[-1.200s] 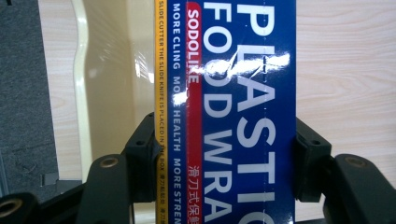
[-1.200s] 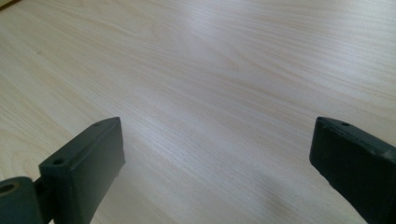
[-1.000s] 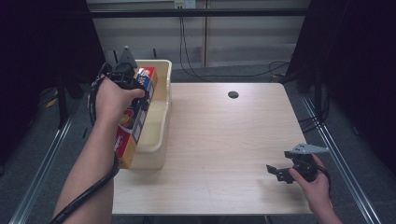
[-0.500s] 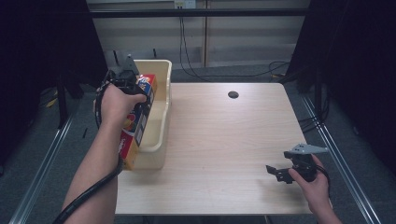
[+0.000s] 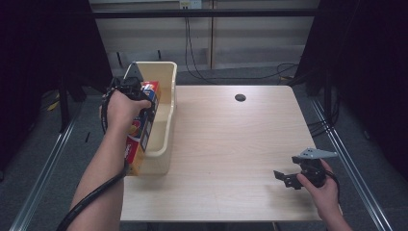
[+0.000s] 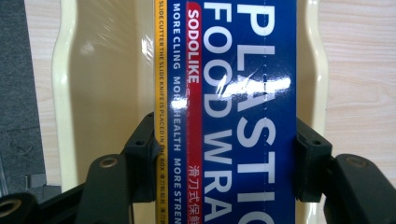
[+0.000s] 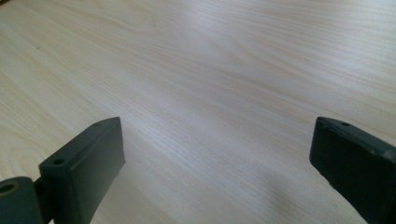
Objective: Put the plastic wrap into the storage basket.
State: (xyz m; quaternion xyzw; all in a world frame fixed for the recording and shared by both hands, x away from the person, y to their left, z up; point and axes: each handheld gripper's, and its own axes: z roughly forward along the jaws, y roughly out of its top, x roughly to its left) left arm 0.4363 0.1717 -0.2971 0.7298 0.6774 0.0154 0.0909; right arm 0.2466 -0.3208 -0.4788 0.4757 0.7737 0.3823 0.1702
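Observation:
A long blue, red and yellow plastic food wrap box [image 5: 142, 130] [image 6: 233, 93] lies lengthwise over the cream plastic bin [image 5: 163, 115] [image 6: 93, 84] at the table's left edge. My left gripper [image 5: 137, 98] [image 6: 224, 158] is shut on the box, its black jaws pressing both long sides. The box's near end sticks out past the bin's near wall. Far off at the table's near right, my right gripper [image 5: 285, 178] [image 7: 215, 163] stands open just above bare wood, with nothing between its jaws.
The light wooden table [image 5: 231, 144] has a round dark cable hole [image 5: 240, 97] near its far edge. Black curtains flank both sides, metal rails run along the floor, and cables hang behind the table.
My left gripper has moved the food wrap box to the right and a little nearer, over the bin. The right gripper has stayed where it was.

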